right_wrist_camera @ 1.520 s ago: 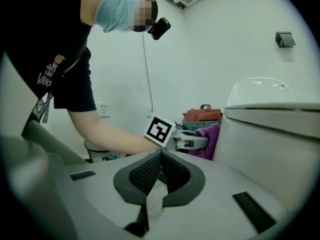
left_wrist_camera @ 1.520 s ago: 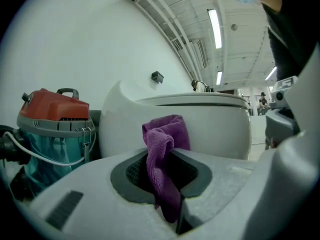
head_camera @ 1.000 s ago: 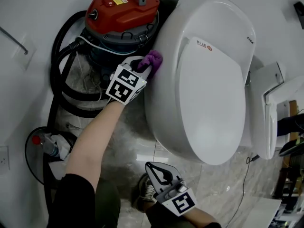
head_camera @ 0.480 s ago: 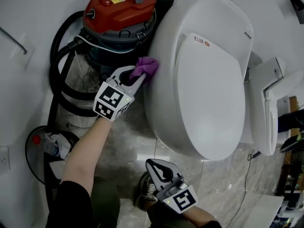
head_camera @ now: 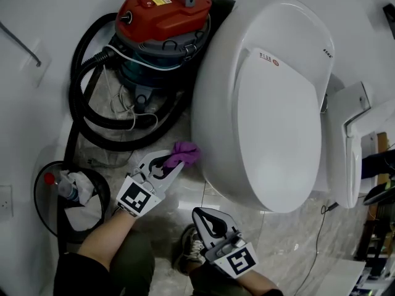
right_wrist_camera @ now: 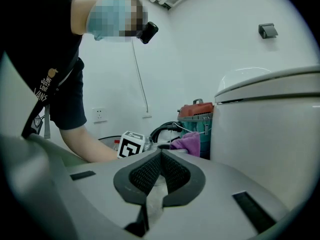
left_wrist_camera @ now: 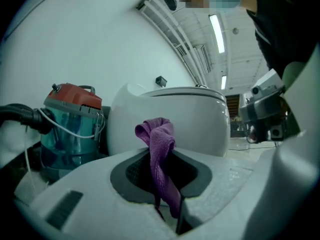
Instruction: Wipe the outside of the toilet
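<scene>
The white toilet (head_camera: 259, 97) fills the middle and right of the head view, lid down. My left gripper (head_camera: 170, 164) is shut on a purple cloth (head_camera: 184, 153), which bunches out past the jaw tips just off the lower left side of the bowl. In the left gripper view the purple cloth (left_wrist_camera: 159, 154) hangs between the jaws with the toilet bowl (left_wrist_camera: 170, 121) a short way behind it. My right gripper (head_camera: 207, 219) is shut and empty, low near the front of the bowl. The right gripper view shows the cloth (right_wrist_camera: 186, 143) beside the toilet's side (right_wrist_camera: 270, 129).
A red and teal vacuum cleaner (head_camera: 162, 26) with a black hose (head_camera: 86, 113) stands left of the toilet against the wall. A black bin (head_camera: 65, 196) with paper and a bottle sits at lower left. My shoe (head_camera: 188, 251) rests on the marble floor (head_camera: 290, 239).
My left gripper has carried the purple cloth down the bowl's left side, from up by the vacuum cleaner to near the floor. The right gripper has stayed put.
</scene>
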A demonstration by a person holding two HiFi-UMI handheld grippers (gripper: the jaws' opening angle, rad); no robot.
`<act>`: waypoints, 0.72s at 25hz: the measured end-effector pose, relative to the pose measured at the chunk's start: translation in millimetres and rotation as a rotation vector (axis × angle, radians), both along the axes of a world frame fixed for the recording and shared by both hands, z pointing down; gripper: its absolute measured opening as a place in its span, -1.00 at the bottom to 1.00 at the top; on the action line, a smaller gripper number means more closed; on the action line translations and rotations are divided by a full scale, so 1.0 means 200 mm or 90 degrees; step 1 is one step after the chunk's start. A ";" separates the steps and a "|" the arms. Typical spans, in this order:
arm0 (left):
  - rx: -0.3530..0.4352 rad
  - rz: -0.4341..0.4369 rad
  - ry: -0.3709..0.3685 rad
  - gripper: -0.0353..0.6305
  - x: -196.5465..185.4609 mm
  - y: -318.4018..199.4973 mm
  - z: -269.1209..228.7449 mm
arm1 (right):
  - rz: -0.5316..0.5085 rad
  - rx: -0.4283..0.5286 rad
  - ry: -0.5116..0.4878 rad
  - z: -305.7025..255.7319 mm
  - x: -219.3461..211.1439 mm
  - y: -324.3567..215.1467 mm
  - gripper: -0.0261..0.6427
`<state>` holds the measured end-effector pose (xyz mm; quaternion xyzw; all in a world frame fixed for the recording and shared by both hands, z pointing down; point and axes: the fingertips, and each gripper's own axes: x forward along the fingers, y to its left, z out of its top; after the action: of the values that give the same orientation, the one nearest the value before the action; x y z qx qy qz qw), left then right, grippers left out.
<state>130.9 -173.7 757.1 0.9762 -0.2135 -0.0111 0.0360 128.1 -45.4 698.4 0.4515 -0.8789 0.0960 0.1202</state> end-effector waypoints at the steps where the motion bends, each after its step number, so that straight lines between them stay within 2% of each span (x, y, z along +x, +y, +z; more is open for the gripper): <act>1: -0.006 0.009 -0.008 -0.69 0.00 0.05 0.03 | -0.002 -0.001 0.000 0.00 0.00 0.00 -0.93; 5: -0.006 0.055 -0.026 -0.69 0.06 0.16 0.13 | -0.008 -0.008 -0.002 0.02 -0.01 0.01 -0.93; 10: 0.008 0.078 -0.049 -0.69 0.18 0.15 0.22 | -0.019 -0.013 -0.013 0.03 -0.04 0.02 -0.93; 18: -0.004 0.013 -0.026 -0.69 0.25 -0.06 0.25 | -0.016 -0.020 -0.016 0.06 0.00 0.03 -0.93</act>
<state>180.6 -185.0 807.4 0.9783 -0.2043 0.0099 0.0344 128.2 -39.3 711.2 0.4370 -0.8844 0.1140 0.1179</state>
